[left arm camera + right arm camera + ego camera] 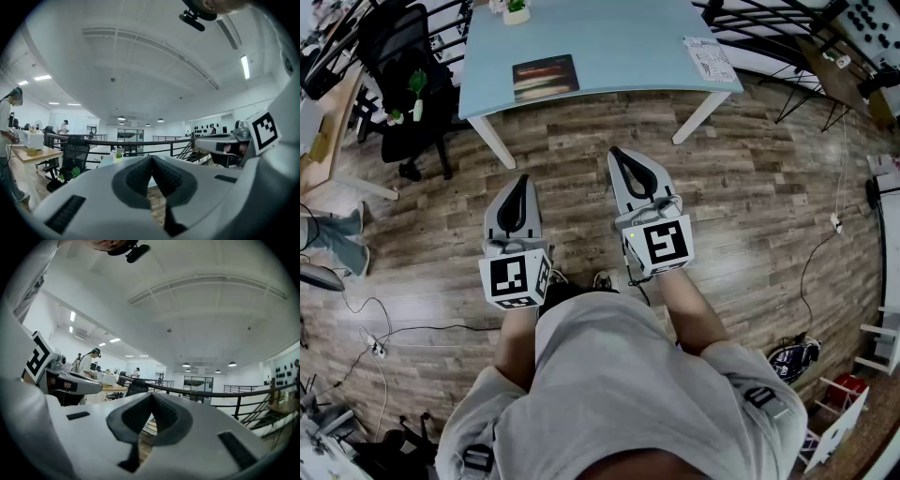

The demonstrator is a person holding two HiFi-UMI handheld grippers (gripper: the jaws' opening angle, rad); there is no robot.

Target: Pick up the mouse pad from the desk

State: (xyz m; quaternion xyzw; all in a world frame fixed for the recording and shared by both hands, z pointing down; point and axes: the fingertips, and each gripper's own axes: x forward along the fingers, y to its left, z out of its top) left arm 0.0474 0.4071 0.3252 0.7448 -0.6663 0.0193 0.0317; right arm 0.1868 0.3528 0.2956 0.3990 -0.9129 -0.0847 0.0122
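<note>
Both arms (pixel 689 314) stick out in front. The left gripper (pixel 522 183) and the right gripper (pixel 619 156) point level, side by side, jaws pressed together.

Nothing can be read. Print on the sheet (pixel 710 58) at the worktop's (pixel 609 37) corner is too small to make out. The marker cubes (pixel 516 278) on the left tongs (pixel 521 180) and right tongs (pixel 615 152) show only square patterns.

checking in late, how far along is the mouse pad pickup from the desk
Nothing looks done: the mouse pad lies flat on the desk, untouched. In hand: nothing; the left gripper and right gripper are shut and empty, level over the wood floor, short of the desk. Left: approach, open a gripper, grip the pad, lift it.
</note>
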